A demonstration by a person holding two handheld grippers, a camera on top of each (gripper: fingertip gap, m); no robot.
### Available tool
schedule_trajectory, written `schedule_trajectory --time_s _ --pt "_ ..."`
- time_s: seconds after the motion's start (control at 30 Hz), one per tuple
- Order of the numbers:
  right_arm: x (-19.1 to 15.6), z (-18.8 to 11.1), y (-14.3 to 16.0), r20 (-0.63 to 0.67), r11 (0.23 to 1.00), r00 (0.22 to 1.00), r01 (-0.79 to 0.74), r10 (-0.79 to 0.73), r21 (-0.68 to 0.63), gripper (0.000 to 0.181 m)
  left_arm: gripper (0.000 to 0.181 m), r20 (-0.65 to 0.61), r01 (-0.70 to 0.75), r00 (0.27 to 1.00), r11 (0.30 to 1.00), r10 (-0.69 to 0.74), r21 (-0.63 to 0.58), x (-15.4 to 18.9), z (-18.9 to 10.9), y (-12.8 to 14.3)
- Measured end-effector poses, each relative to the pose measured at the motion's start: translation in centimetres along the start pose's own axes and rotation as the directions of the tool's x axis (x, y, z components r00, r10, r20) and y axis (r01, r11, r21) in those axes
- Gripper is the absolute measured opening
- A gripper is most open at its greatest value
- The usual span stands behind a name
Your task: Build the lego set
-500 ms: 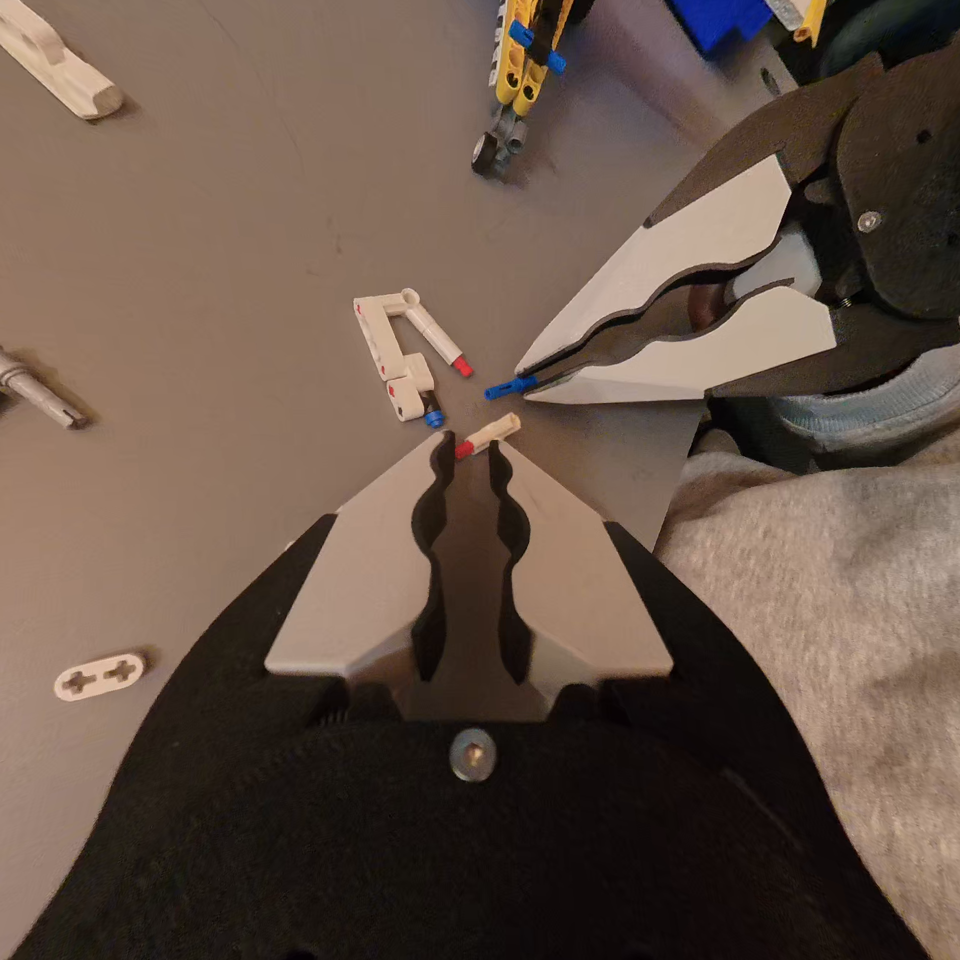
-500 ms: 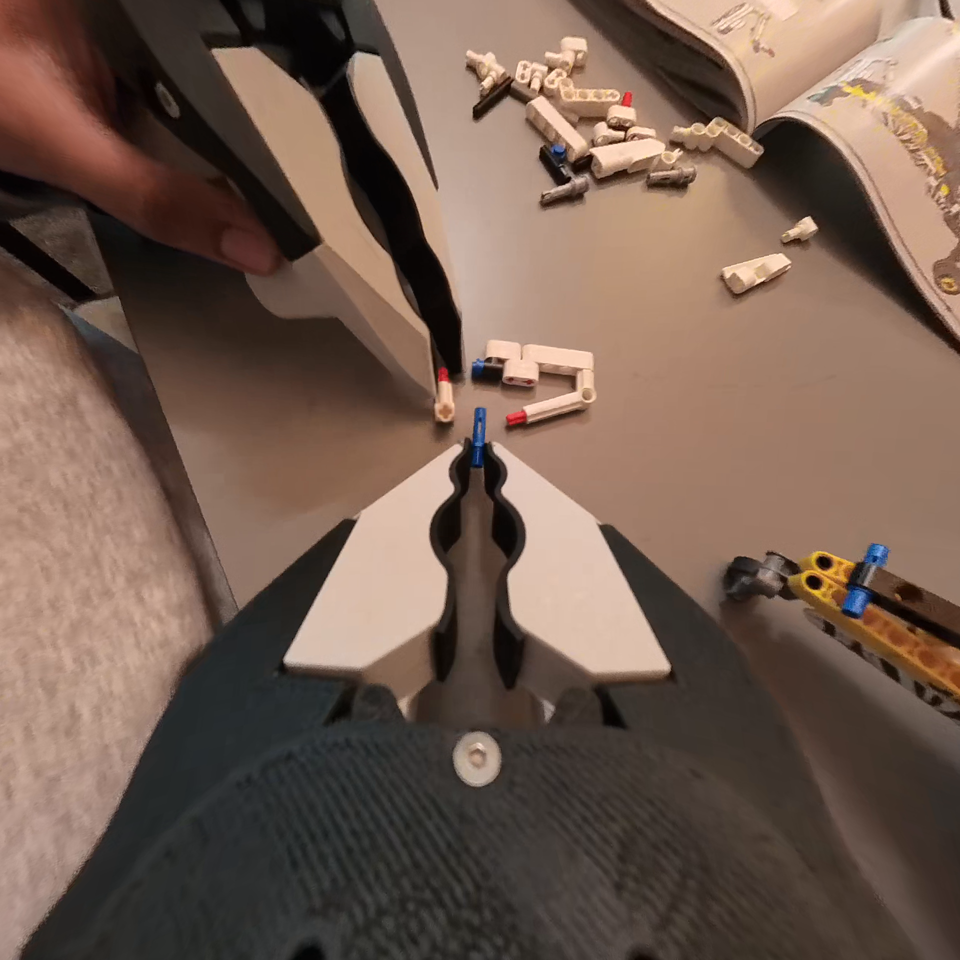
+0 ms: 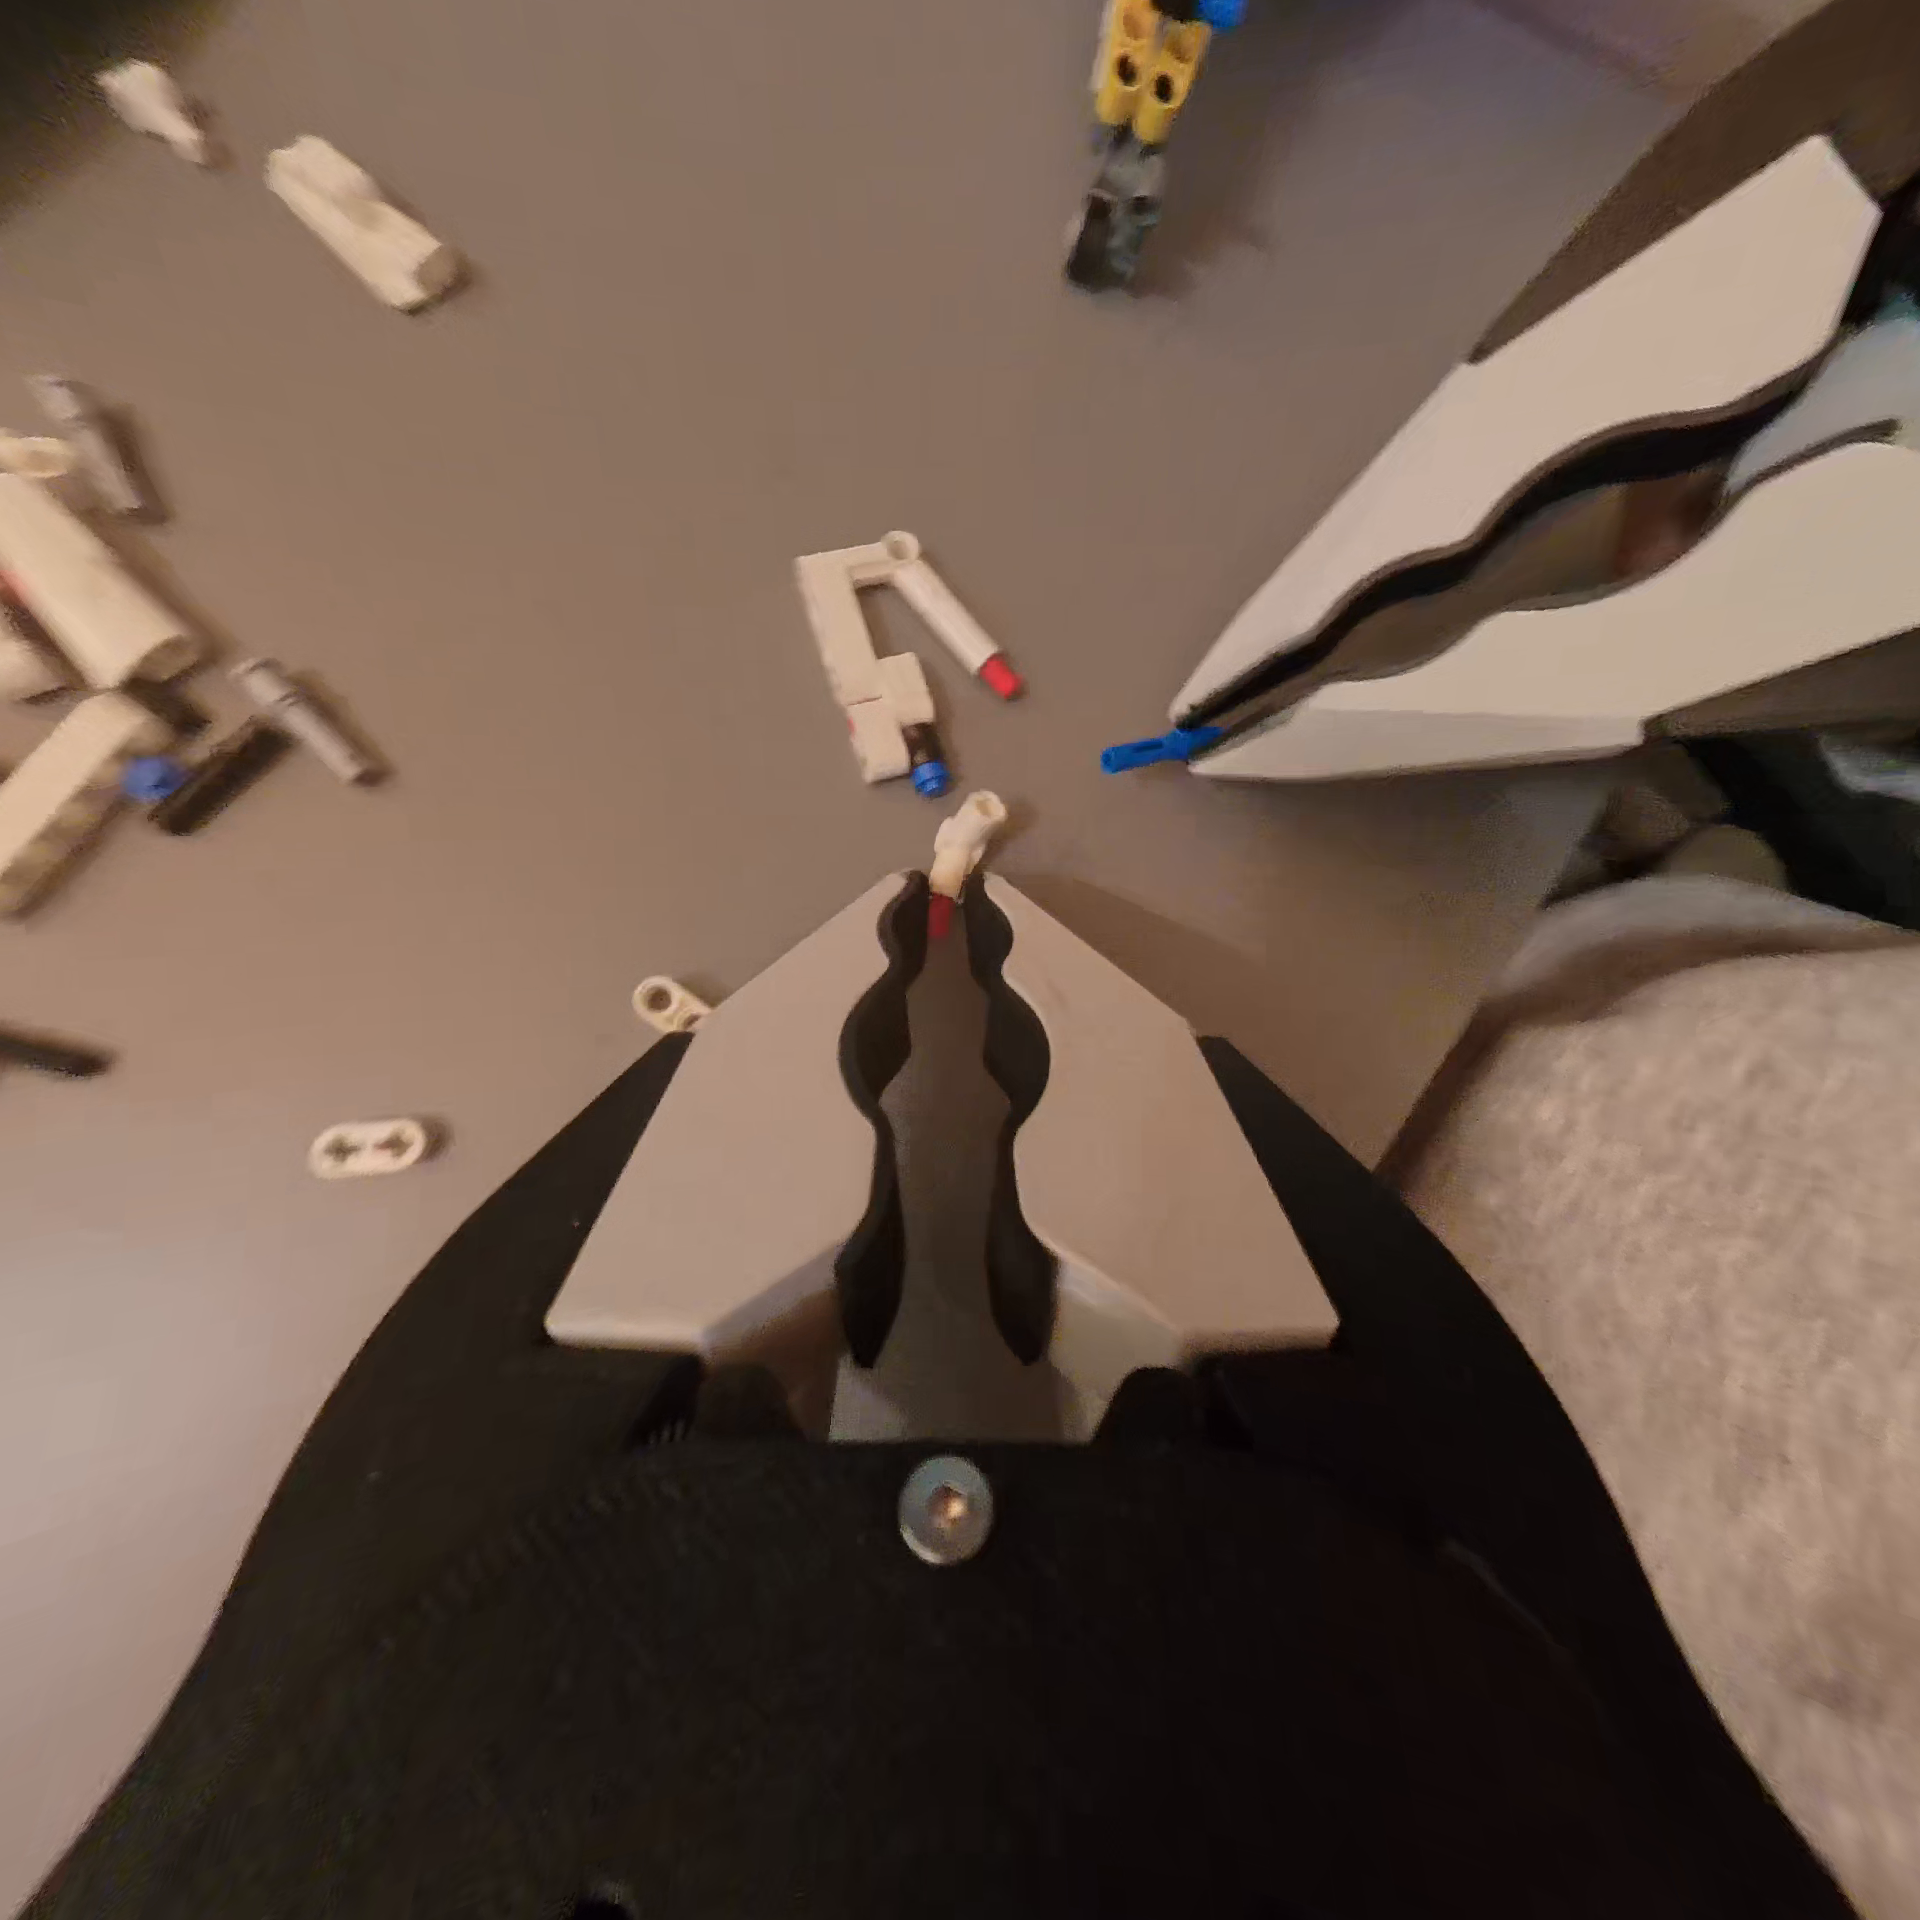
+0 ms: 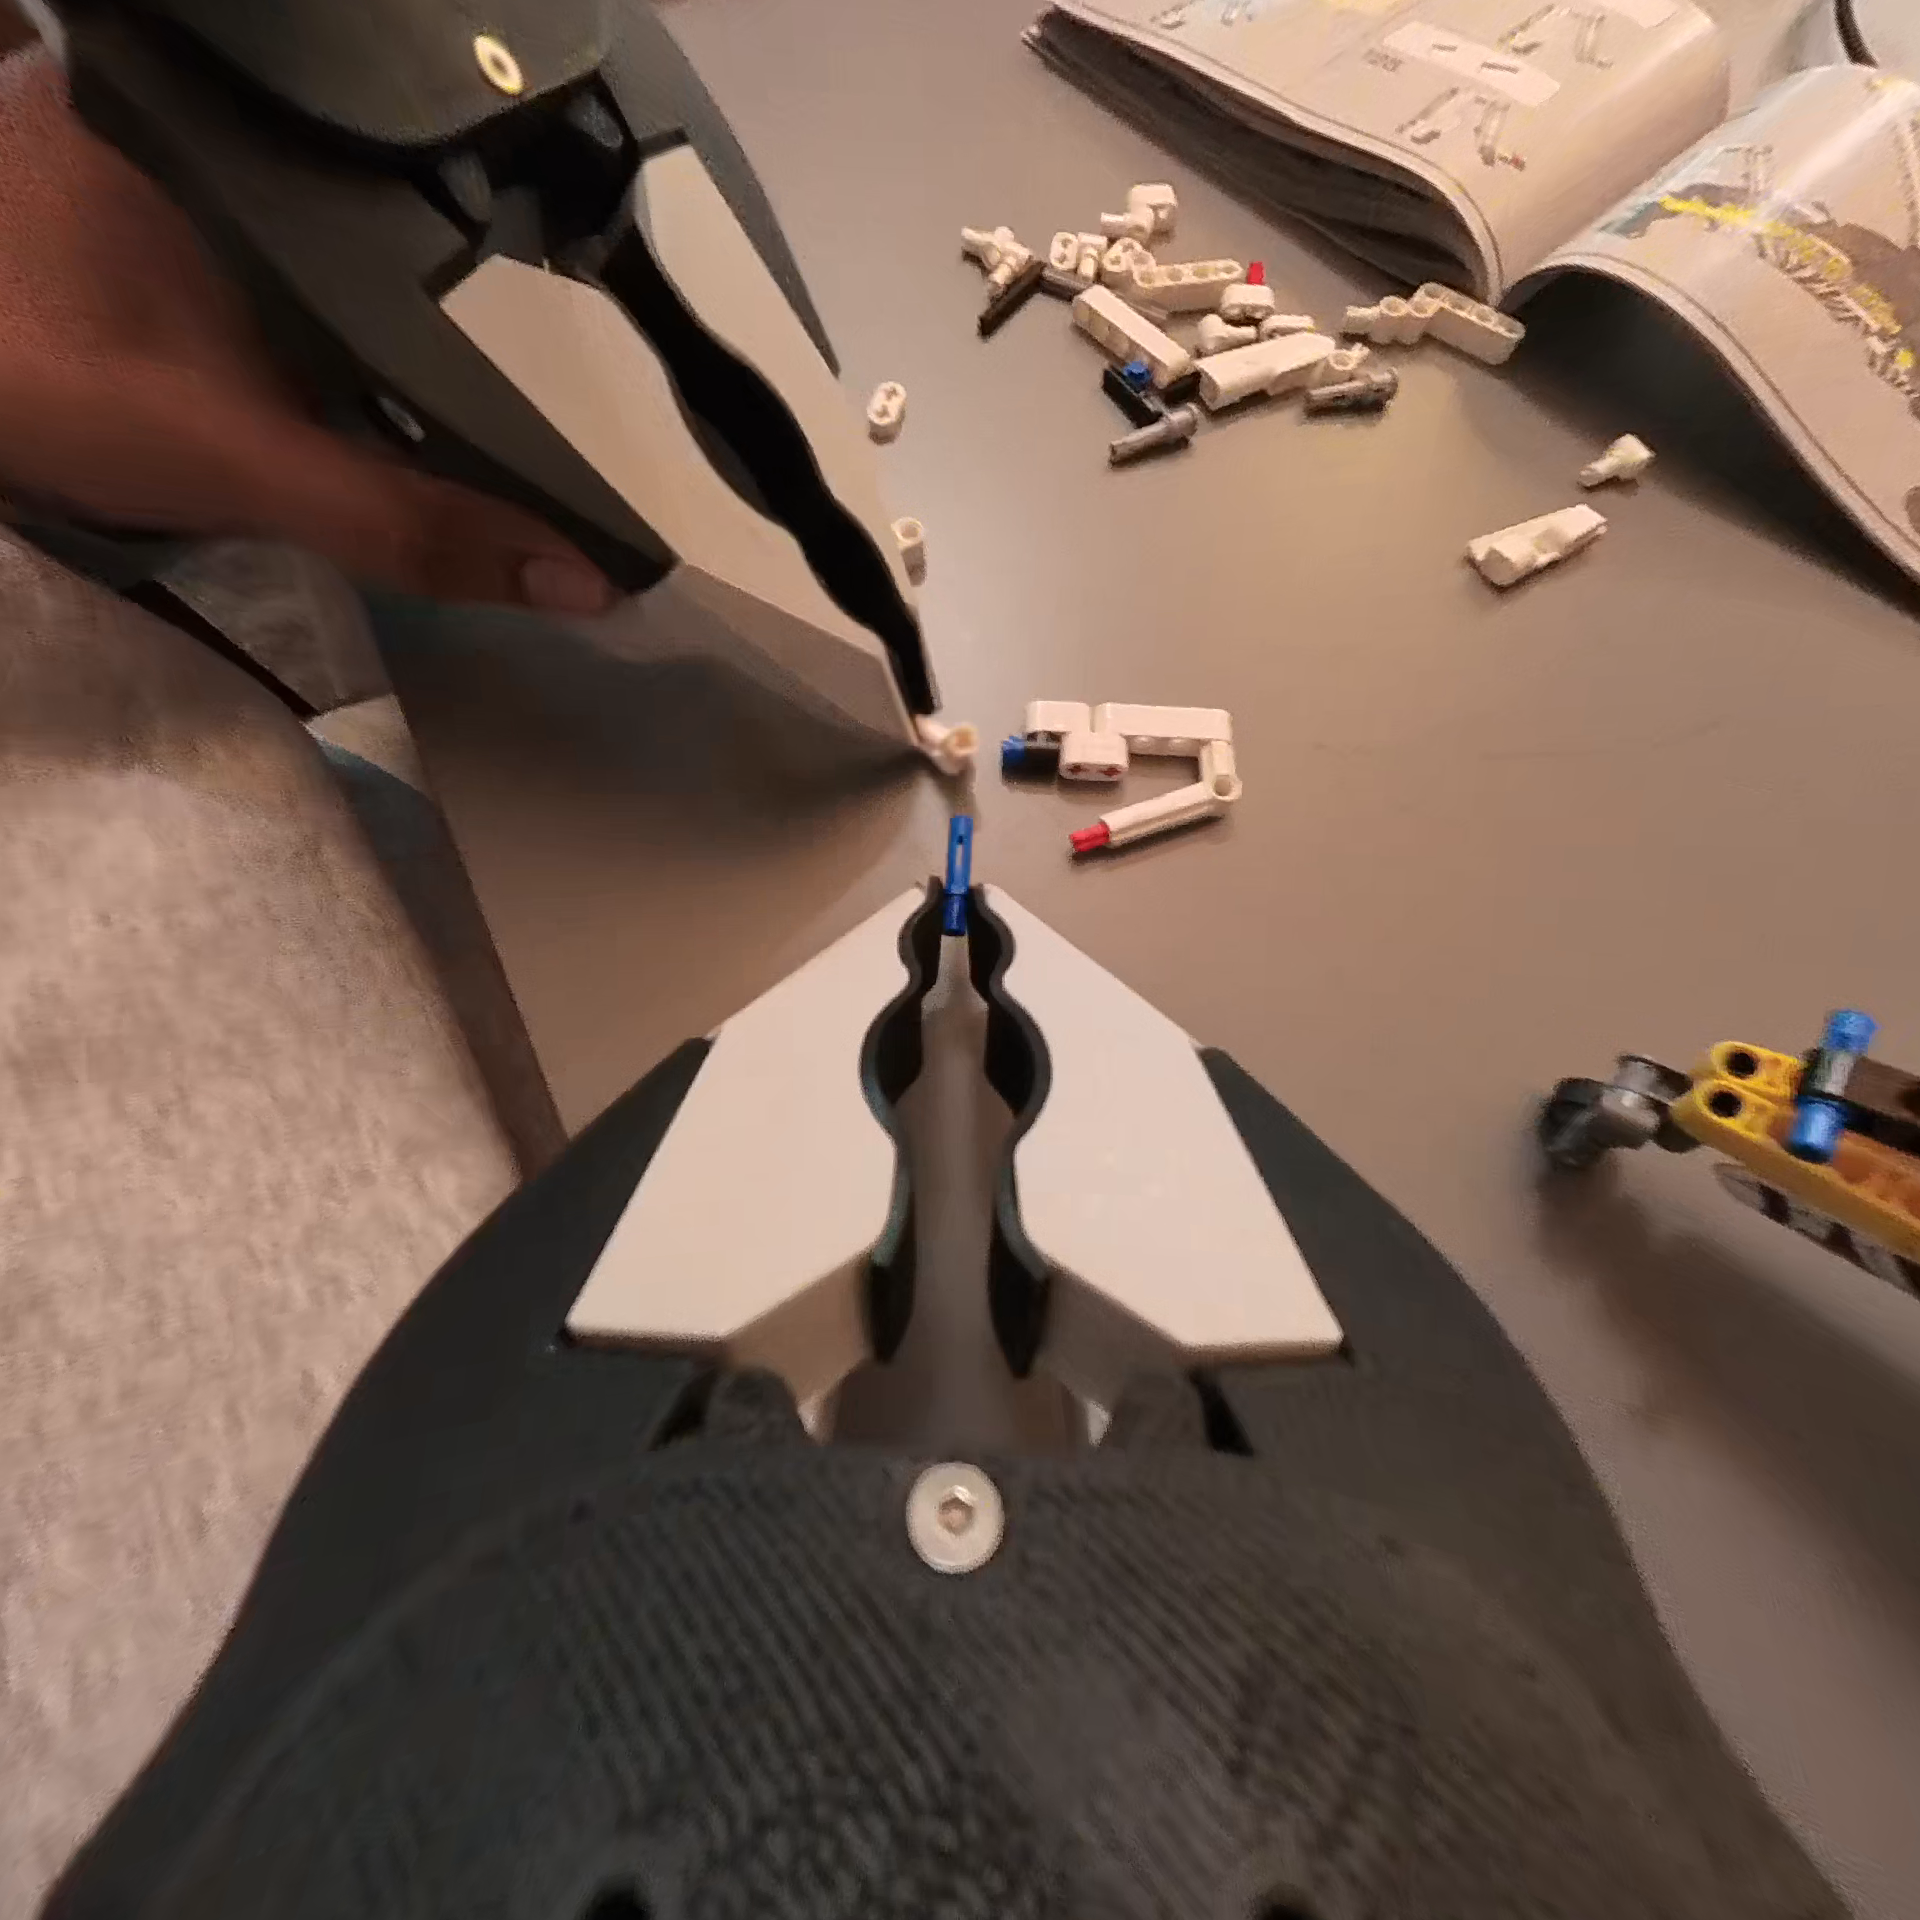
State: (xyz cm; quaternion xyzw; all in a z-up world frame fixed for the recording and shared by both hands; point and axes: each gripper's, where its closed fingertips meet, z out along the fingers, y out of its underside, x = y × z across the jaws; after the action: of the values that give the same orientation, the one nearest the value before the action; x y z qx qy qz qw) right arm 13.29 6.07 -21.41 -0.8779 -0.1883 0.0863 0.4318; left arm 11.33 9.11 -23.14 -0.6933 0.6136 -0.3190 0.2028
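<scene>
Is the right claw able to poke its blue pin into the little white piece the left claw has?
Probably yes. The right claw grips the blue pin, its tip near the white piece in the left claw, with only bare table between them.

The left gripper (image 3: 948, 883) now sits higher above the grey table (image 3: 623, 468), and its white connector with the red pin (image 3: 961, 842) seemingly points more upright, tilted less sideways.
</scene>
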Motion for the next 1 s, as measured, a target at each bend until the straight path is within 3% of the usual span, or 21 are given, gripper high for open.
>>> schedule_trajectory --time_s 0.13,0.3,0.47,0.63,1.0 --pt "-1.2 0.9 -0.8 0.039 0.998 0.999 -0.038 0.035 0.055 0.003 0.006 0.130 -0.050 0.990 0.999 0.051 -0.016 -0.9 -0.4 0.2" --pt "-0.9 1.4 -2.6 0.007 0.991 0.997 -0.078 0.077 0.110 0.003 0.006 0.131 -0.092 0.987 0.995 0.095 -0.029 0.1 0.0 0.1" --pt "-0.3 2.6 -1.6 -0.081 0.994 0.991 -0.109 0.109 0.013 0.003 0.006 0.153 -0.131 0.979 0.990 0.137 -0.045 0.6 0.2 0.2" --pt "-0.5 2.9 -0.7 -0.079 0.988 0.986 -0.149 0.145 -0.041 0.003 0.006 0.106 -0.090 0.990 0.996 0.090 -0.011 0.9 0.1 0.0" --pt "0.1 2.6 -2.3 -0.107 0.990 0.985 -0.137 0.138 0.018 0.003 0.006 0.107 -0.090 0.990 0.996 0.091 -0.017 0.7 0.3 0.1"
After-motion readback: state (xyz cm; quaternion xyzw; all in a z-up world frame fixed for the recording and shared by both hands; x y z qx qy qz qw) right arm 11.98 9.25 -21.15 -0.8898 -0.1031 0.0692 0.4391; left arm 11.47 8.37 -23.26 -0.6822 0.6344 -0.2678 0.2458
